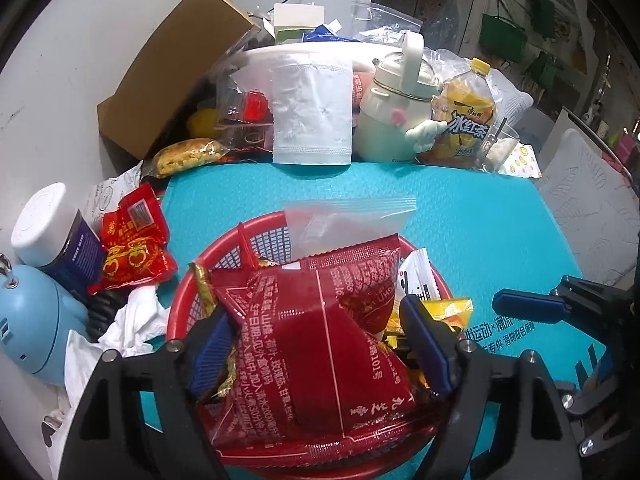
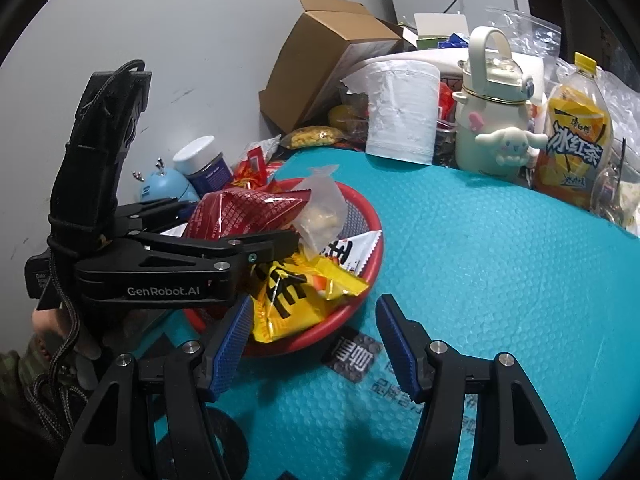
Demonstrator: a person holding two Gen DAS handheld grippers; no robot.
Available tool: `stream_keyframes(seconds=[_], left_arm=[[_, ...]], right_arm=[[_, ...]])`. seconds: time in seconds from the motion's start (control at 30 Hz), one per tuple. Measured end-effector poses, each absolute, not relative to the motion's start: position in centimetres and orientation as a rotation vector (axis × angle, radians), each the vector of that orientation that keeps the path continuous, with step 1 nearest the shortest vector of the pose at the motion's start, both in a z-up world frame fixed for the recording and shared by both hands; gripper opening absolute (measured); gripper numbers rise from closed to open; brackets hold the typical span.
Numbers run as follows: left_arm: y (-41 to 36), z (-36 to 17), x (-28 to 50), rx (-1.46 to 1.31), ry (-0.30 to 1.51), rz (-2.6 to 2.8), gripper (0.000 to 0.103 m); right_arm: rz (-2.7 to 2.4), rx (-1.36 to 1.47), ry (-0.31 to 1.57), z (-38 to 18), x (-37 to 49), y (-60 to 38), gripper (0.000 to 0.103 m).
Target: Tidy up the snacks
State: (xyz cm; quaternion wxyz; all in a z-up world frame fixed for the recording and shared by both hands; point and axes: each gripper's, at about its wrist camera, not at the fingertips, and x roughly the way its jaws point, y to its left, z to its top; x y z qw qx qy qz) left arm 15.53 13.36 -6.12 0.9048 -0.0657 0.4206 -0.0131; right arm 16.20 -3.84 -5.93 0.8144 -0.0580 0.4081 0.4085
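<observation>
grey wall [image 2: 168,40], teal table mat [image 2: 500,260]

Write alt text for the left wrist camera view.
The left hand-held gripper hovers open around a large dark red foil snack packet lying in a round red plastic mesh basket on a teal mat.

1 red basket [image 1: 224,248], 2 tools [image 2: 316,344], 1 tea btl [image 2: 576,144]
</observation>
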Motion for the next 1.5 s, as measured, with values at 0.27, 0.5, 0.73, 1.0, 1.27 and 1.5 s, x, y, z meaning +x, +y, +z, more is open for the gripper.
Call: stream_keyframes(seconds=[0.27,0.5,0.73,1.0,1.27,1.5], left_arm=[[13.5,-4.9,14.3,-0.131,0.843,-0.022,0.080],[14.1,-2.9,13.4,-0.135,0.794,0.003,0.080],[15.1,-1.0,12.8,-0.159,0.755,0.040,0.080],[15.3,2.3,10.8,-0.141,0.676,0.073,0.080],[14.0,5.8,7.1,-0.107,0.591,0.085,0.080],[12.3,8.2,3.5,-0.084,0.532,0.097,0.080]], right_arm=[[0.869,-0.126,0.857,-5.6,16.3,-3.8,0.064],[0.879,-0.138,0.813,-4.1,16.2,-3.1,0.064],[0.888,-0.148,0.768,-2.2,16.5,-2.0,0.064],[0.878,-0.164,0.680,1.1,15.2,-2.1,0.064],[0.860,-0.169,0.594,4.3,12.3,-3.2,0.064],[0.820,-0.175,0.524,6.7,9.2,-5.1,0.064]])
